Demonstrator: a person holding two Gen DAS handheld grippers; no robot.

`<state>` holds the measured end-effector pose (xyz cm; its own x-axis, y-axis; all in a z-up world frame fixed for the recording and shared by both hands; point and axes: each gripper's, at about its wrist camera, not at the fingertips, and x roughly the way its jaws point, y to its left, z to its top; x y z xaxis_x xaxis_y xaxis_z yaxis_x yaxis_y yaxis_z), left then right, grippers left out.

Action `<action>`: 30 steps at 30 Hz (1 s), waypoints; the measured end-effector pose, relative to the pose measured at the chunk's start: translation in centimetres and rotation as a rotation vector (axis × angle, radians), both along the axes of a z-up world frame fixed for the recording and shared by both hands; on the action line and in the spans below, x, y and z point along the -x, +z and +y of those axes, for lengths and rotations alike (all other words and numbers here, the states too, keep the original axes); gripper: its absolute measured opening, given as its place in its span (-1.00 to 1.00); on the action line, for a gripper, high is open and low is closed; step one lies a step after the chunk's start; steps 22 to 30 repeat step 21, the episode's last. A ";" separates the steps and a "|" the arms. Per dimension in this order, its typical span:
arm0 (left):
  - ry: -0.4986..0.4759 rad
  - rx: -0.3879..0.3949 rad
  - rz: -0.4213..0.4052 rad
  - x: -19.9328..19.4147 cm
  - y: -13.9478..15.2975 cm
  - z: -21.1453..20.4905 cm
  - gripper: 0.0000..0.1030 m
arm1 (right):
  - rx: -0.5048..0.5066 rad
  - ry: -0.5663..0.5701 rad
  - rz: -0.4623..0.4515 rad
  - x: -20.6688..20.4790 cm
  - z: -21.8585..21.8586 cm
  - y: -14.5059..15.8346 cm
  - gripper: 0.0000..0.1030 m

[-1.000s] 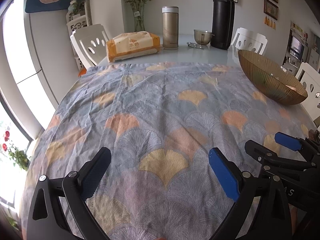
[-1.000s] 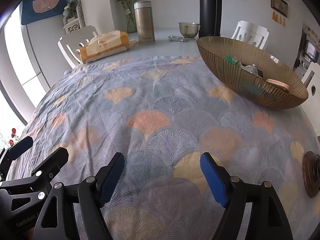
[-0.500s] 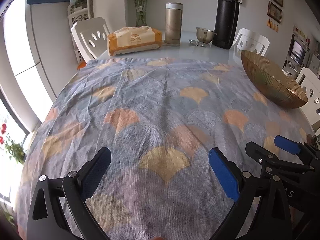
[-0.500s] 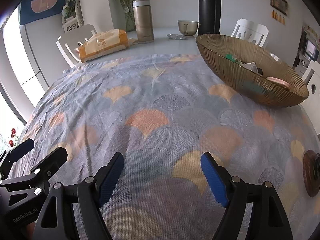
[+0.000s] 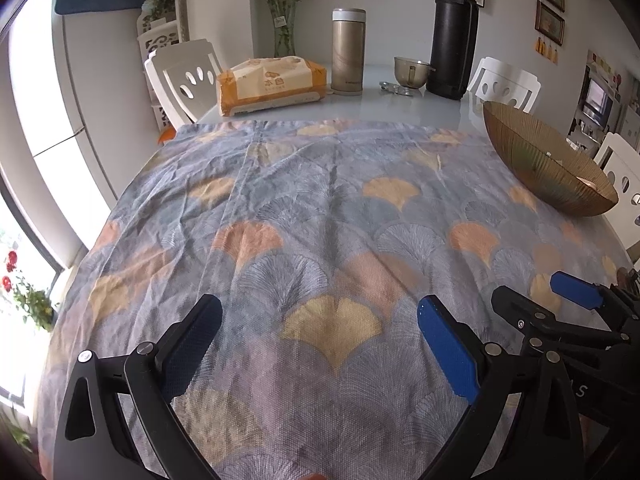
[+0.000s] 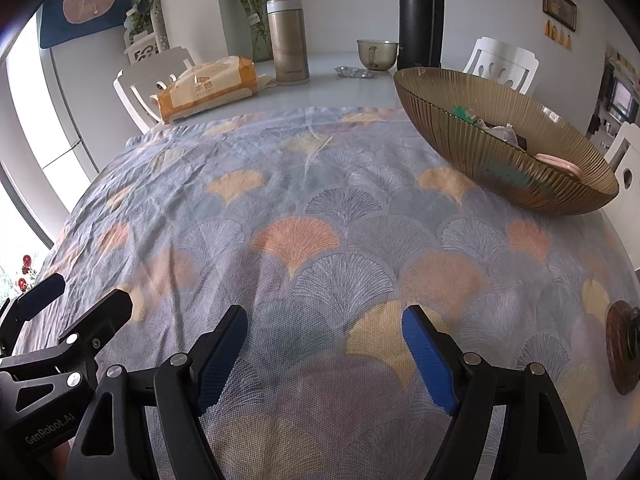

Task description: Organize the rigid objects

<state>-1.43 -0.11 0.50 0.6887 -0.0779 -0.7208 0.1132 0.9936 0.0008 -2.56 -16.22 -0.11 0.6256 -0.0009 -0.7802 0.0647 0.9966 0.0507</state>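
A ribbed amber glass bowl (image 6: 508, 156) stands at the right of the table and holds several small items, among them a green one and a pink one. It also shows in the left wrist view (image 5: 544, 164). A round brown lid-like object (image 6: 622, 352) lies on the cloth at the right edge. My left gripper (image 5: 320, 344) is open and empty, low over the near cloth. My right gripper (image 6: 324, 348) is open and empty beside it. Each gripper shows in the other's view, the right one (image 5: 536, 304) and the left one (image 6: 76, 300).
A patterned cloth (image 5: 328, 216) covers the near table. At the far end stand a tissue pack (image 5: 272, 84), a gold flask (image 5: 348, 52), a black flask (image 5: 452, 32) and a small metal bowl (image 5: 412, 72). White chairs (image 5: 184, 76) surround the table.
Both grippers stay open and empty. Both views have tilted up and drawn back slightly, so the far table items sit lower in frame.
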 end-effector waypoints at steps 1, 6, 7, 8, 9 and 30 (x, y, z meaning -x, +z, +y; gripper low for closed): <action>0.001 -0.004 -0.002 0.0 0.0 0.0 0.91 | 0.000 0.000 0.000 0.0 0.0 0.0 0.52; 0.002 -0.010 -0.002 0.0 0.0 -0.1 0.91 | 0.000 0.000 0.000 0.0 0.0 0.0 0.52; 0.004 -0.010 -0.004 0.0 0.1 -0.1 0.91 | 0.000 -0.001 0.000 0.0 0.0 0.0 0.52; 0.004 -0.010 -0.005 0.0 0.1 -0.1 0.91 | 0.000 -0.001 0.000 0.0 0.0 0.0 0.52; 0.005 -0.010 -0.005 0.1 0.1 -0.1 0.91 | 0.000 -0.001 0.000 0.0 0.0 0.0 0.52; 0.007 -0.015 -0.078 0.9 0.9 -0.1 0.91 | 0.000 -0.001 0.001 0.0 0.0 0.0 0.52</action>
